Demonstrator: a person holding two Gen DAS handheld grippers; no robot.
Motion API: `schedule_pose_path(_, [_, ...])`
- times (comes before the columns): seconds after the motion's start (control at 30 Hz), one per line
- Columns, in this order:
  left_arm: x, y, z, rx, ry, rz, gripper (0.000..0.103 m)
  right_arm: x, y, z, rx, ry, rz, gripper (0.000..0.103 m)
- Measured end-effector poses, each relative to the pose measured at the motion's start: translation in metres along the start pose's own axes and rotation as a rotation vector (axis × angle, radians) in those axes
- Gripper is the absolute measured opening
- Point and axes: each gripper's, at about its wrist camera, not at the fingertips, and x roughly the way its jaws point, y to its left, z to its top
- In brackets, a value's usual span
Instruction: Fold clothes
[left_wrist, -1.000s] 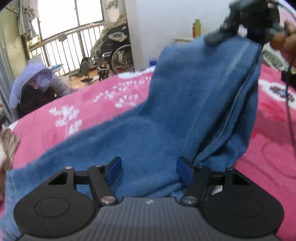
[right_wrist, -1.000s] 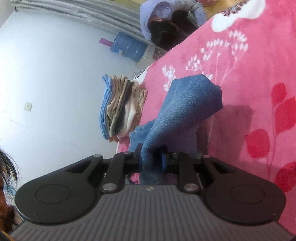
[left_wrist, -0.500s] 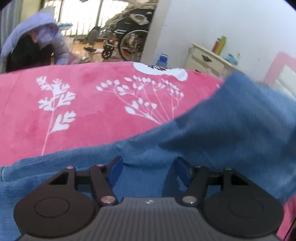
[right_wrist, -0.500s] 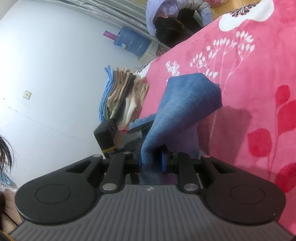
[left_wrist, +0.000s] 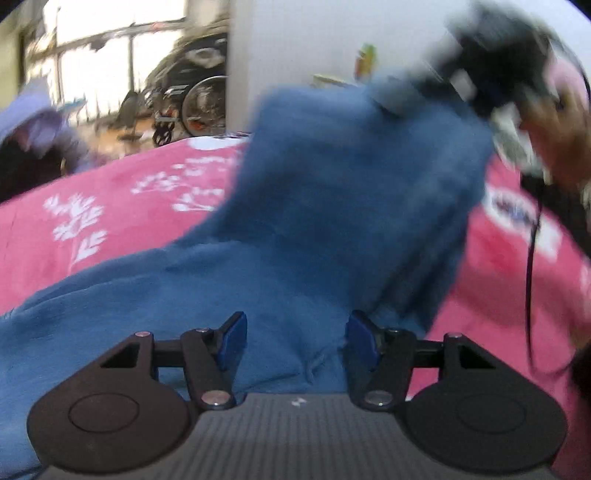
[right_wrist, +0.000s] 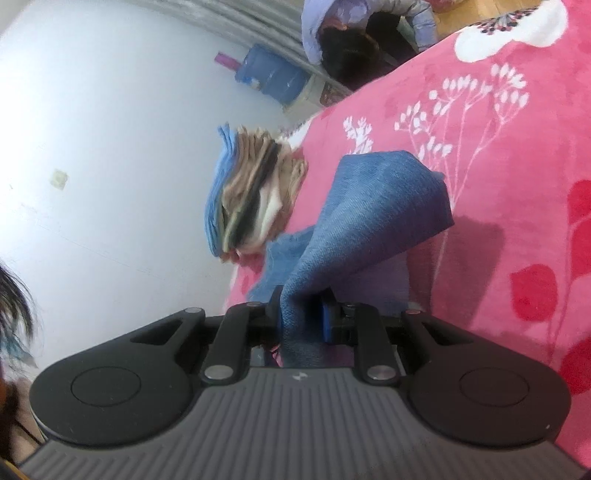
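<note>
A blue garment (left_wrist: 332, 229) lies on the pink floral blanket (left_wrist: 110, 206), one end lifted high at the upper right. My right gripper (right_wrist: 301, 314) is shut on that raised end (right_wrist: 369, 214), the cloth pinched between its blue pads. In the left wrist view the right gripper (left_wrist: 491, 51) shows blurred at the top right, held by a hand (left_wrist: 554, 140). My left gripper (left_wrist: 293, 341) stands open low over the garment's flat part, cloth lying between and under its fingers without being pinched.
A stack of folded clothes (right_wrist: 251, 199) sits at the blanket's edge near the white wall. A person in a lilac hooded jacket (right_wrist: 354, 33) crouches beside the bed. A blue water jug (right_wrist: 273, 79), a wheelchair (left_wrist: 192, 99) and a balcony railing lie beyond.
The left wrist view swung back toward the raised cloth, which had dropped lower half a second ago. The left gripper, seen in the right wrist view then, is out of it now. Right grip unchanged.
</note>
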Motion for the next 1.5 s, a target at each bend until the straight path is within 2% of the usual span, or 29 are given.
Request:
schedule_pose_path(0.1, [0.006,-0.014,-0.009,0.066,0.010,0.019,0.059,0.011,0.013,0.004,-0.035,0.037,-0.018,0.017])
schedule_pose_path(0.17, [-0.002,-0.019,-0.011,0.095,-0.010,0.036,0.059,0.018,0.021,0.006,-0.058,0.061,-0.030,0.017])
schedule_pose_path(0.37, [-0.033,-0.020,-0.018,0.117,-0.050,0.058,0.062,0.038,0.046,0.019,-0.121,0.124,-0.046,0.017])
schedule_pose_path(0.6, [-0.060,0.016,-0.029,-0.025,-0.072,0.128,0.062,0.067,0.071,0.025,-0.169,0.188,-0.035,0.017])
schedule_pose_path(0.73, [-0.052,0.039,-0.037,-0.096,-0.013,0.080,0.065,0.085,0.084,0.031,-0.175,0.212,-0.014,0.017])
schedule_pose_path(0.83, [-0.052,0.042,-0.040,-0.116,-0.024,0.069,0.065,0.105,0.094,0.036,-0.188,0.231,-0.005,0.017])
schedule_pose_path(1.0, [-0.073,0.047,-0.045,-0.162,-0.059,0.077,0.065,0.145,0.104,0.042,-0.196,0.285,0.000,0.017])
schedule_pose_path(1.17, [-0.097,0.056,-0.057,-0.184,-0.063,0.117,0.065,0.186,0.114,0.044,-0.210,0.345,-0.010,0.017])
schedule_pose_path(1.5, [-0.127,0.083,-0.083,-0.378,-0.054,0.173,0.065,0.264,0.115,0.038,-0.230,0.429,-0.105,0.017])
